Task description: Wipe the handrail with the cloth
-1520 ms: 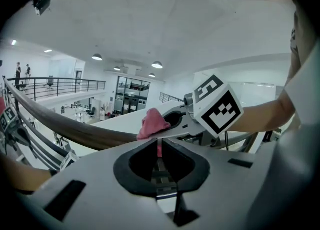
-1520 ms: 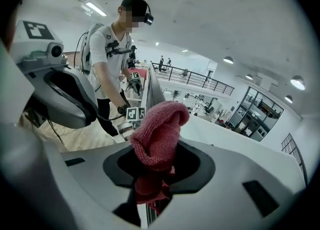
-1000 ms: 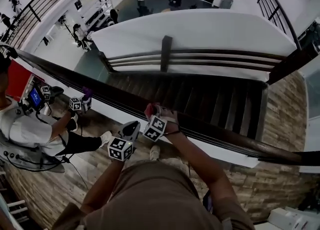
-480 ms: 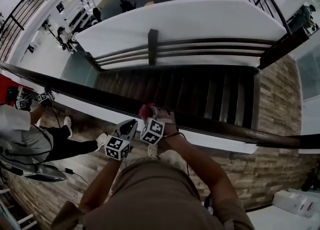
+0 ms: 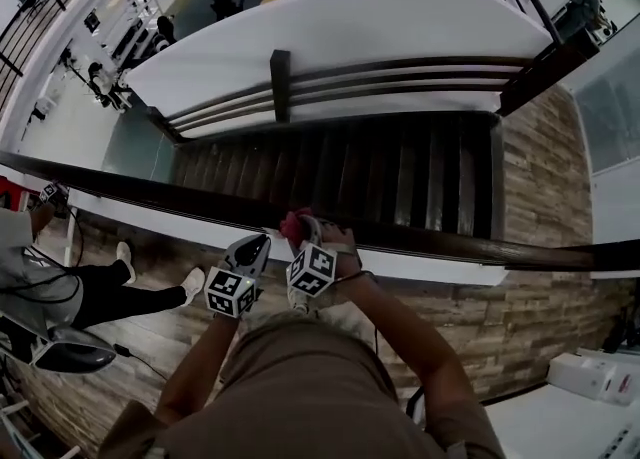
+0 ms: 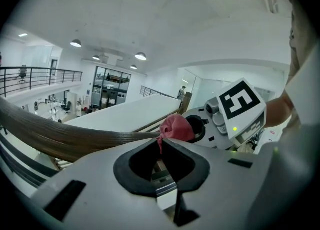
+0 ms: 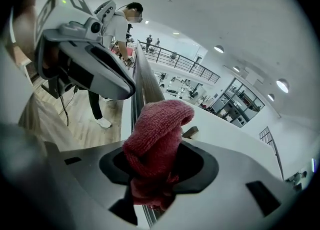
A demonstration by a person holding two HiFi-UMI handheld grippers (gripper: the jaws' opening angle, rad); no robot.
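The dark wooden handrail (image 5: pixel 150 190) runs across the head view from left to right, above a stairwell. My right gripper (image 5: pixel 300 233) is shut on a bunched red cloth (image 5: pixel 295 223) that rests on the rail's top. In the right gripper view the cloth (image 7: pixel 156 146) fills the jaws of the right gripper (image 7: pixel 152 174), with the handrail (image 7: pixel 145 81) stretching away beyond it. My left gripper (image 5: pixel 256 244) is shut and holds nothing, close to the rail just left of the cloth. In its own view the left gripper (image 6: pixel 161 143) points at the cloth (image 6: pixel 175 128) and the handrail (image 6: pixel 60 136).
Beyond the rail dark stairs (image 5: pixel 380 177) drop to a lower floor with a white wall (image 5: pixel 340 32). A person's legs and white shoes (image 5: pixel 150 292) lie on the wood floor at left. Another person (image 7: pixel 119 23) stands by the rail farther along.
Both grippers and the cloth have slid to the right along the handrail. The stair post and the seated person have shifted left in the head view. Both jaws stay shut.
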